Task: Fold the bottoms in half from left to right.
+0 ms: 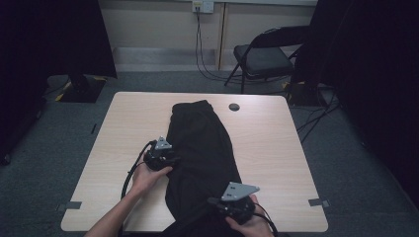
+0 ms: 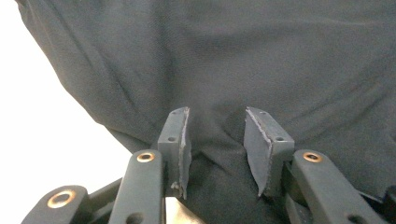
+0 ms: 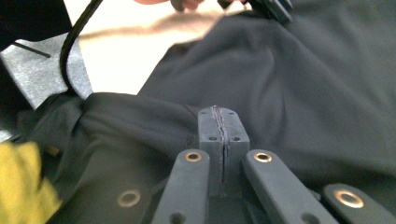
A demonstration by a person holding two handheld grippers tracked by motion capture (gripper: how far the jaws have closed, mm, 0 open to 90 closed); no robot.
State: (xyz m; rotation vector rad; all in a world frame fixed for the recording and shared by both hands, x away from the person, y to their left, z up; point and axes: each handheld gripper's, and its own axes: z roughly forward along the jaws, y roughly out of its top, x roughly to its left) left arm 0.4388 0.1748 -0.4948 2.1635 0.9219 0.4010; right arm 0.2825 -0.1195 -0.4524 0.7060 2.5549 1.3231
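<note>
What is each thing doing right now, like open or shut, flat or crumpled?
black garment: spread lengthwise on the table, wrinkled, near end hanging over the front edge.
left gripper: open, cloth bunched between its fingers.
right gripper: shut; whether it pinches cloth is unclear.
table: garment lying on it.
folding chair: unfolded, standing behind the table.

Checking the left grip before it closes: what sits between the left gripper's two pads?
In the left gripper view, a raised fold of the black garment lies between the left gripper's parted pads, not yet pinched.
</note>
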